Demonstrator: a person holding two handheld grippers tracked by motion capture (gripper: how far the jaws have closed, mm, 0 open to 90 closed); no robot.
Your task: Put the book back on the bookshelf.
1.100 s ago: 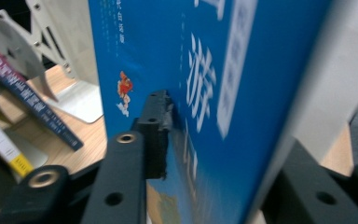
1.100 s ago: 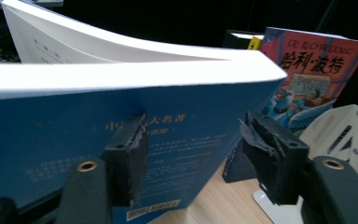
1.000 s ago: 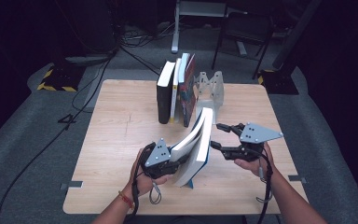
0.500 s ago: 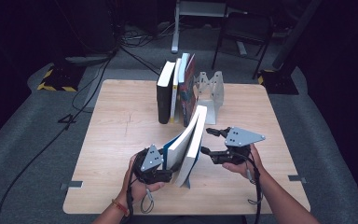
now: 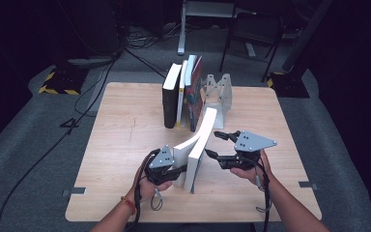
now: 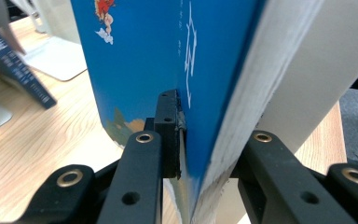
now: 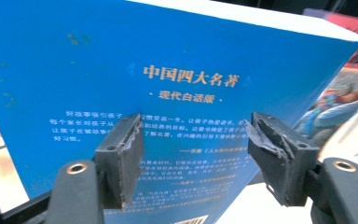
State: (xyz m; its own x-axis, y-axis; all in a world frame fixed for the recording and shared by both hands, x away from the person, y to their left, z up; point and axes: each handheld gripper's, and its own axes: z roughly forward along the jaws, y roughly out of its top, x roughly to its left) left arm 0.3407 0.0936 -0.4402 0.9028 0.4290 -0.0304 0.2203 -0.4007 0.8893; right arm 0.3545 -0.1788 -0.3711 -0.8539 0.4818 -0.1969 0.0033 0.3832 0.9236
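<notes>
- L gripper point(image 5: 186, 170) now clamps the blue book point(image 5: 199, 145) at its near lower corner; jaws have just been closing, and in the left gripper view one pad point(image 6: 170, 135) presses flat on the blue cover while the other arm sits on the page-block side, book between them.
- Vs half a sec ago: book stands steeper, nearer upright on its bottom edge. Then it leaned more to the left over the L hand; a sec ago it was further up the table, top close to the row.
- Book sits mid-table, front half, spine edge down, top curling back toward the row of books point(image 5: 182, 94) at the far side. Not touching the row – clear gap of bare table point(image 5: 125, 125).
- Part of the page block splays off to the left near the L gripper, so the grip looks to be on cover plus only some pages. Can't tell how many.
- R gripper point(image 5: 216, 145) hovers just right of the book, jaws apart, nothing in them. Right gripper view: both pads stand in front of the back cover w/ white text, not pressing it.
- White bookend point(image 5: 220, 92) stands right of the row, slot between it and the row's last book looks like the likely spot.
- Meaning, as I judge it: book is now secured by L, R free to steady the cover. Next prob. lift and carry to the row.
- Risk: loose pages fan or the book flops.
</notes>
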